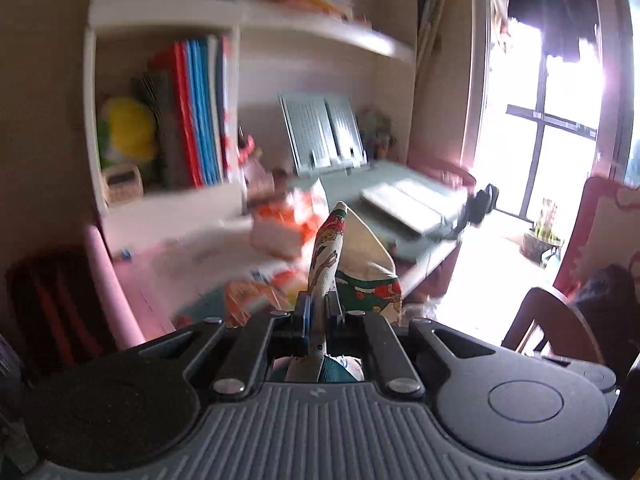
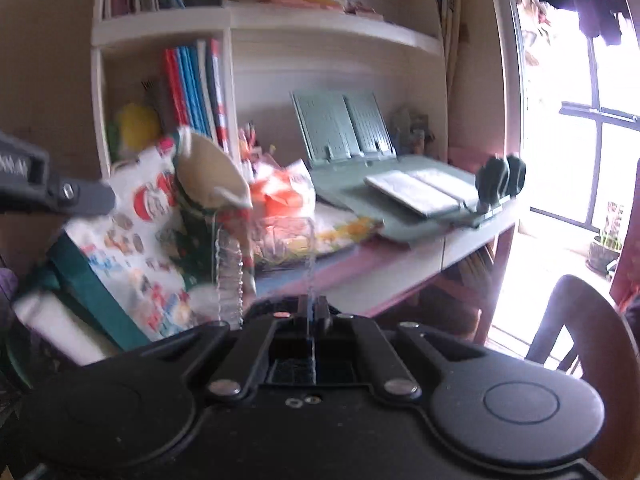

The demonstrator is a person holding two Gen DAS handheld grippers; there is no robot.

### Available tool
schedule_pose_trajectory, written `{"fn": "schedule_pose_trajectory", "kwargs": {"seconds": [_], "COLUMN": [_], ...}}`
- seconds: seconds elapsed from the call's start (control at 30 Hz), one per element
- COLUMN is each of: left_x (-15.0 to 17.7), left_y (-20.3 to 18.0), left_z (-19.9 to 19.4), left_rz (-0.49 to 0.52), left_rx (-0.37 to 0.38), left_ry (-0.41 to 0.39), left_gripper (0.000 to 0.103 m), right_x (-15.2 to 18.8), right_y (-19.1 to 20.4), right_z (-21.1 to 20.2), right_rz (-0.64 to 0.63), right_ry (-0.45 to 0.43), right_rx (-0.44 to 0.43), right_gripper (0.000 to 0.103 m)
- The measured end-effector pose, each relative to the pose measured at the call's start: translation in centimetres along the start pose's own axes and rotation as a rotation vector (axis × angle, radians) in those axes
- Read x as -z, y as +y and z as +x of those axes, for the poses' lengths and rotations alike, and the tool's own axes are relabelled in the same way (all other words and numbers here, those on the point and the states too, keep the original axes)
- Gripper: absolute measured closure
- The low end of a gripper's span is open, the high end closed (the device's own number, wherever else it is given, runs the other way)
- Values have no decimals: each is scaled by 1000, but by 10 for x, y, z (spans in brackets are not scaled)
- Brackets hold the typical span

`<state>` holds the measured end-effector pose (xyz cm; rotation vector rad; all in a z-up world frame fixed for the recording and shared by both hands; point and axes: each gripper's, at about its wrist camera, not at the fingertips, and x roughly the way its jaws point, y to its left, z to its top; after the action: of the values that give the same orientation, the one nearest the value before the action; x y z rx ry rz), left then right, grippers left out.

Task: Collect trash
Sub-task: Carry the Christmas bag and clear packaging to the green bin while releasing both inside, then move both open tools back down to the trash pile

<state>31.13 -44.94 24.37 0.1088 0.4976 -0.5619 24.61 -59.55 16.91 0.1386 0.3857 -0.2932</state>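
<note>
The left gripper (image 1: 318, 308) is closed on the rim of the printed bag (image 1: 352, 256), holding its mouth up. The right gripper (image 2: 314, 308) pinches a clear plastic wrapper (image 2: 286, 236) – just right of the bag's opening, nearer than the desk (image 2: 400, 264).

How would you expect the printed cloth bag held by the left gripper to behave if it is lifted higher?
Probably floppy: the printed cloth bag folds and sags below the left gripper, whose jaws pinch only its rim. Likely light, since that thin pinch seems to carry it. Its mouth gapes open, so it may swing or collapse shut.
</note>
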Motion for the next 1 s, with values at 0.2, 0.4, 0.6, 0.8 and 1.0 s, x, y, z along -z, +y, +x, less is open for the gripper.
{"fn": "schedule_pose_trajectory", "kwargs": {"seconds": [0.2, 0.4, 0.6, 0.8, 1.0], "left_x": [41, 71, 91, 99, 98], "left_y": [-4, -6, -17, -17, -5], "left_z": [49, 74, 87, 88, 62], "left_rz": [7, 38, 86, 56, 11], "left_rx": [3, 31, 24, 56, 65], "left_ry": [122, 243, 313, 368, 320], "left_gripper": [96, 96, 93, 64, 40], "right_x": [25, 43, 55, 57, 53], "right_y": [-2, 1, -2, -5, -8], "right_z": [21, 31, 35, 23, -3], "right_rz": [-8, -32, -41, -47, -32], "right_ry": [93, 186, 262, 267, 236], "right_rx": [-18, -48, -17, -3, -34], "right_gripper": [103, 92, 75, 61, 58]}}
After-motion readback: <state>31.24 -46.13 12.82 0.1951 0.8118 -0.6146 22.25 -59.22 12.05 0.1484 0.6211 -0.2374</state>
